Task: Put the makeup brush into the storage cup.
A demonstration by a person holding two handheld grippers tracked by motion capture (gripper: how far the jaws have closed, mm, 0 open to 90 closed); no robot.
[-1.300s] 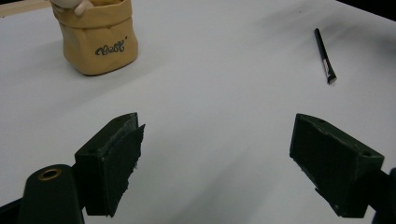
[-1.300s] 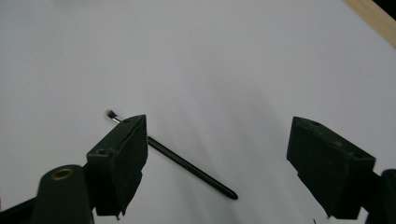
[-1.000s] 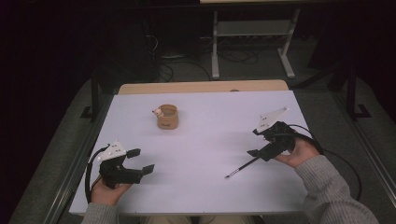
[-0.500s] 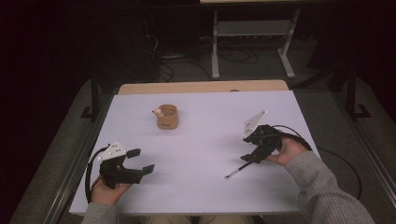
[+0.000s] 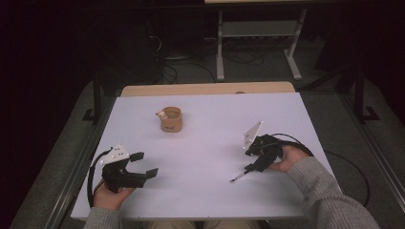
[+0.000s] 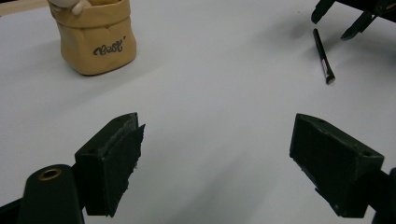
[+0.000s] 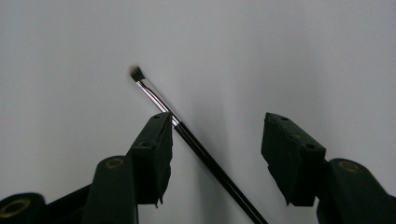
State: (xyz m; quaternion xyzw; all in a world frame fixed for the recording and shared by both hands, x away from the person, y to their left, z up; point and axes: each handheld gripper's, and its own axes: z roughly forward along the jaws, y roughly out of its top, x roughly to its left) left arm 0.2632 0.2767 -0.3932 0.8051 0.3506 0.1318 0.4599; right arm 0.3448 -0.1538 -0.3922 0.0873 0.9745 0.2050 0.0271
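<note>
**Brush on the desk between our right fingers**

The thin black brush [image 7: 187, 133] lies flat on the white desk [image 5: 205, 143], its silver ferrule and small dark bristle tip pointing away from us in the right gripper view. In the high view the brush [image 5: 241, 175] sits near the right front part of the desk, slanting from the right gripper down toward our side.

Our right gripper [image 5: 255, 160] hangs low over the brush's handle end. Its fingers [image 7: 156, 154] stand apart, one on each side of the handle; the left one is right against the brush, the other well clear of it, so nothing is clamped. We cannot tell whether the near finger actually touches the handle. The right hand [image 5: 286, 160] holds the gripper from the right, a grey sleeve behind it, the cable looping beside.

Our left gripper [image 5: 138, 164] rests at the left front of the desk, held in the left hand [image 5: 112, 195]. Its fingers [image 6: 112, 163] are spread wide with only bare desk between them.

A small tan pouch [image 5: 171, 119] with dark script on its side stands upright toward the back of the desk, well apart from both grippers and the brush. Something pale shows at its rim [image 6: 70, 5]; we cannot tell what it is.
</note>
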